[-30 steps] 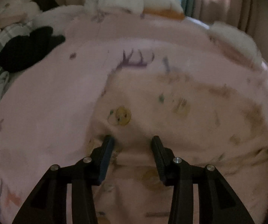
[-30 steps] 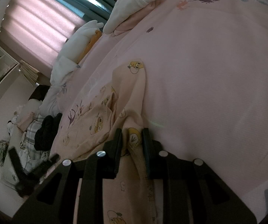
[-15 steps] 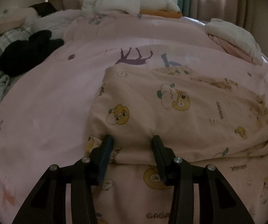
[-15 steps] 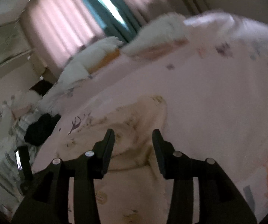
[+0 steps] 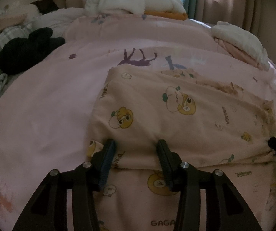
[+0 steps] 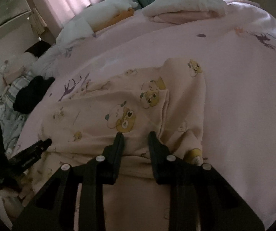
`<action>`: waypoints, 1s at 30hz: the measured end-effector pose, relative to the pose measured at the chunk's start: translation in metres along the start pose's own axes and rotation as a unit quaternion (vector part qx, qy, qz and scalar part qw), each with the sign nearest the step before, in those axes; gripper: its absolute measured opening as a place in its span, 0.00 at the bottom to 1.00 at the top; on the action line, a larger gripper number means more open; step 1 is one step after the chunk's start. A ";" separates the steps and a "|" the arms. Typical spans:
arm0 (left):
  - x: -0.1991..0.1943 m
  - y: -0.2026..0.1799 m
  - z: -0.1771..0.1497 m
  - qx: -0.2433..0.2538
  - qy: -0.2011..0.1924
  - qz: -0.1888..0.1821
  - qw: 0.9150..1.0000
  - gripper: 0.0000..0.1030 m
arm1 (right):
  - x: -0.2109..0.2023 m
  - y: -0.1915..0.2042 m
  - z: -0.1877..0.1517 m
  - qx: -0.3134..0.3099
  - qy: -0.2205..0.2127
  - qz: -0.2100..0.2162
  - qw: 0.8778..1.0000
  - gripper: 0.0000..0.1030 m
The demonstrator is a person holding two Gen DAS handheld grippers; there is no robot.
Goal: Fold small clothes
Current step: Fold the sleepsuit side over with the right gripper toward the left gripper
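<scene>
A peach duck-print garment (image 5: 157,115) is lying folded over on the pink bedspread (image 5: 41,105). The left tool (image 5: 136,146) is resting released at the garment's near fold. The right tool (image 6: 135,136), jaws just closing, is straddling cloth there, unclenched.

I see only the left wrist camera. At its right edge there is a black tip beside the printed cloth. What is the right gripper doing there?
Observer: The right gripper has the near edge of the printed cloth between its fingers. Its jaws have just been closing, but I cannot tell whether they press the cloth yet.
Operator: Does the cloth lie flat on that side?
Observer: No. A raised fold runs away from the gripper's right-hand finger, and there are wrinkles beside it.
</scene>
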State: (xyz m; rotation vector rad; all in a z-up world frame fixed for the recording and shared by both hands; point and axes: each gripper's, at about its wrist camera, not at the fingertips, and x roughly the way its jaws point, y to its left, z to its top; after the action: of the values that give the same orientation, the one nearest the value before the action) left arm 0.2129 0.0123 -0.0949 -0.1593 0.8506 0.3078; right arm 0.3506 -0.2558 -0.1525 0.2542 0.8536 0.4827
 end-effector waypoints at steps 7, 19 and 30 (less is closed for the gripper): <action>0.001 -0.002 0.001 0.004 -0.001 0.006 1.000 0.45 | 0.002 0.041 -0.007 -0.083 0.010 -0.081 0.993 0.27; -0.001 0.003 -0.002 -0.005 -0.005 -0.006 1.000 0.45 | -0.001 0.044 -0.011 -0.102 0.011 -0.096 0.990 0.30; -0.008 0.001 -0.008 0.015 0.002 -0.016 1.000 0.45 | -0.010 0.060 -0.028 -0.157 0.023 -0.131 0.979 0.40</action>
State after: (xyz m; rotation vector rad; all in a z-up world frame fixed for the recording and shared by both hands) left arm 0.2016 0.0092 -0.0940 -0.1459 0.8557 0.2648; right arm 0.3052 -0.2084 -0.1399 -0.1593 0.8282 0.3704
